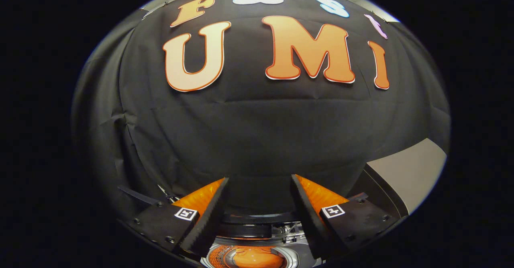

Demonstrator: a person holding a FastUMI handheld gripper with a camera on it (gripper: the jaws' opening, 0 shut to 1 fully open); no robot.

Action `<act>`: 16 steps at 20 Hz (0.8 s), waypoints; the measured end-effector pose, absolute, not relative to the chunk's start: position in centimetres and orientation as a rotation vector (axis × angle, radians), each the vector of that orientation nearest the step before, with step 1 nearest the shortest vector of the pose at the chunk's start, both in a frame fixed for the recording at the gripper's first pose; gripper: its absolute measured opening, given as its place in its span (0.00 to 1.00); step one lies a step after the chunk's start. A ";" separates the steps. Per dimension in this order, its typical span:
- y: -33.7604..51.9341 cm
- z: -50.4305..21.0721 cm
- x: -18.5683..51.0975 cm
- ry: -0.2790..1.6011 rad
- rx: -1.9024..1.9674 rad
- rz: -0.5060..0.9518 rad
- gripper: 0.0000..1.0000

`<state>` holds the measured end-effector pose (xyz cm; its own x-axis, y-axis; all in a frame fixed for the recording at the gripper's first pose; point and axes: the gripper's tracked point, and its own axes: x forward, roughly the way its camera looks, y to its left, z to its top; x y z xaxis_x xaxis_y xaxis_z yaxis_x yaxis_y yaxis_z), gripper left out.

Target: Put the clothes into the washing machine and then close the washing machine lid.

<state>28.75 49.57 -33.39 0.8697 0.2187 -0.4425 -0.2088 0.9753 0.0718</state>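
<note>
A: While the gripper faces the black cloth wall, its fingers are spread apart, nothing between them.
B: Washer?
A: Washing machine sits below the fingers — round opening up, orange inside. Grey surface beyond the right finger.

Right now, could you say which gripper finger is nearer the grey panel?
The right finger; the grey panel stands just beyond it, far from the left finger.

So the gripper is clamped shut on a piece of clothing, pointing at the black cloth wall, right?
Not quite. The gripper view shows the gripper open, its fingers apart with nothing between them. It does point at the black cloth wall.
</note>
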 end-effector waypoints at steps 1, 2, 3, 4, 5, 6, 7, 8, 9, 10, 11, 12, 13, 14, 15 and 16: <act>49.5 -33.4 28.4 0.463 0.021 0.224 0.97; 49.4 -33.3 28.1 0.461 0.022 0.223 0.97; 49.3 -33.3 27.8 0.457 0.021 0.224 0.97; 49.3 -33.3 27.4 0.450 0.020 0.226 0.97; 49.1 -33.2 27.1 0.443 0.022 0.225 0.97; 49.1 -33.1 26.7 0.435 0.022 0.223 0.97; 48.9 -33.1 26.2 0.434 0.021 0.222 0.96; 48.8 -33.1 25.8 0.432 0.021 0.223 0.97; 48.7 -33.1 25.4 0.430 0.019 0.225 0.96; 48.7 -33.2 24.9 0.427 0.018 0.227 0.97; 48.6 -33.2 24.5 0.423 0.019 0.227 0.97; 48.4 -33.3 23.9 0.419 0.018 0.225 0.97; 48.3 -33.3 23.4 0.414 0.015 0.225 0.97; 48.3 -33.3 23.0 0.408 0.014 0.223 0.97; 48.2 -33.4 22.5 0.403 0.014 0.223 0.96; 48.0 -33.6 21.8 0.400 0.015 0.222 0.96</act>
